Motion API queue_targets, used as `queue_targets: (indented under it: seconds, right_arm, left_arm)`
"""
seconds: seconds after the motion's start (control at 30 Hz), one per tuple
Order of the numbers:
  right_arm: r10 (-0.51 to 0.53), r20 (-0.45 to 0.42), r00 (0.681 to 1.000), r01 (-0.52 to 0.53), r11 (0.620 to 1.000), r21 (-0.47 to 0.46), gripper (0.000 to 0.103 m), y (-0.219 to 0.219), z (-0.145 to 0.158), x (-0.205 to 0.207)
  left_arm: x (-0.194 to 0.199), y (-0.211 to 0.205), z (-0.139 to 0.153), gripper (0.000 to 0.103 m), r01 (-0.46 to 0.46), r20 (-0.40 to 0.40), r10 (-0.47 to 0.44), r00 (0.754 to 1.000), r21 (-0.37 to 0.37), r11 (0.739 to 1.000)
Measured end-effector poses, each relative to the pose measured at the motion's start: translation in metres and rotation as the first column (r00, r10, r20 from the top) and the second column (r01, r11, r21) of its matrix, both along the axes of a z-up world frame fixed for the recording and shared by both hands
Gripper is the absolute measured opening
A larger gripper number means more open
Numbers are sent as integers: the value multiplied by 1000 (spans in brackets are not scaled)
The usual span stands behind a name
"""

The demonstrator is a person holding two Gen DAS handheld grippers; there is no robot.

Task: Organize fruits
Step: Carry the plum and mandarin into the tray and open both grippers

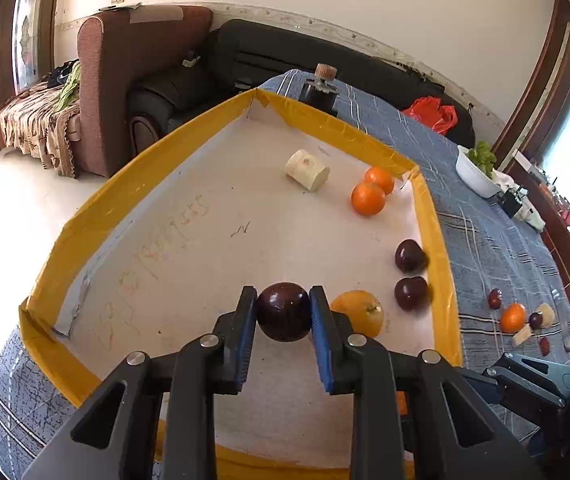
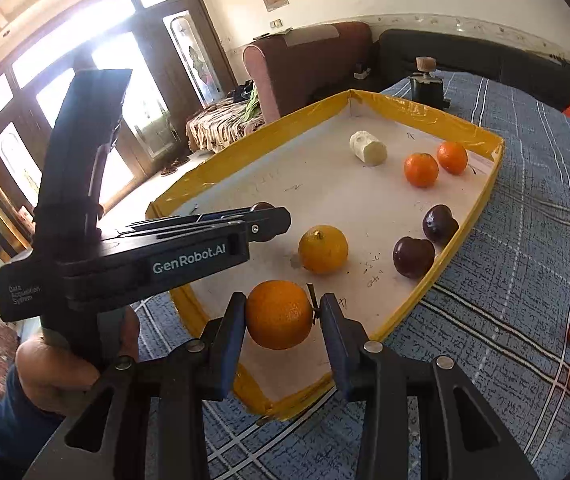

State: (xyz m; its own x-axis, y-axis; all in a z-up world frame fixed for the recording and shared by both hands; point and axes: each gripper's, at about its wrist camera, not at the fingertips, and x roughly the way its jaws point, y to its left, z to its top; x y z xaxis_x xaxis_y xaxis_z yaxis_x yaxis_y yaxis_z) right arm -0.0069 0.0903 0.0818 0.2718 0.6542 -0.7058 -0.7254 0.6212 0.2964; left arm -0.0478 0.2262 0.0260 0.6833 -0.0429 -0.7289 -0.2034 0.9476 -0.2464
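Both tongs tilt down over the tray (image 1: pixel 437 216). The left tongs (image 1: pixel 283 312) grip a plum (image 1: pixel 283 311); just right of them lies a yellow orange (image 1: pixel 359 312). The right tongs (image 2: pixel 279 315) clamp an orange (image 2: pixel 279 314) above the tray's near edge — the left hand (image 2: pixel 57 376) sits at their left.

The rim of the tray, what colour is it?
Yellow tape covers the tray rim; the right wrist view shows it best.
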Motion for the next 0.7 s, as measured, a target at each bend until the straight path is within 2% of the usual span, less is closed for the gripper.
queue_targets:
  seconds: [0.47, 0.7]
  right_arm:
    - [25, 92, 995, -22, 999, -40, 43, 6, -3, -7]
    - [59, 139, 989, -45, 994, -100, 44, 13, -4, -15]
  left_arm:
    - [7, -5, -3, 26, -3, -17, 3, 1000, 31, 1000]
    - [9, -8, -6, 26, -3, -40, 5, 999, 60, 998]
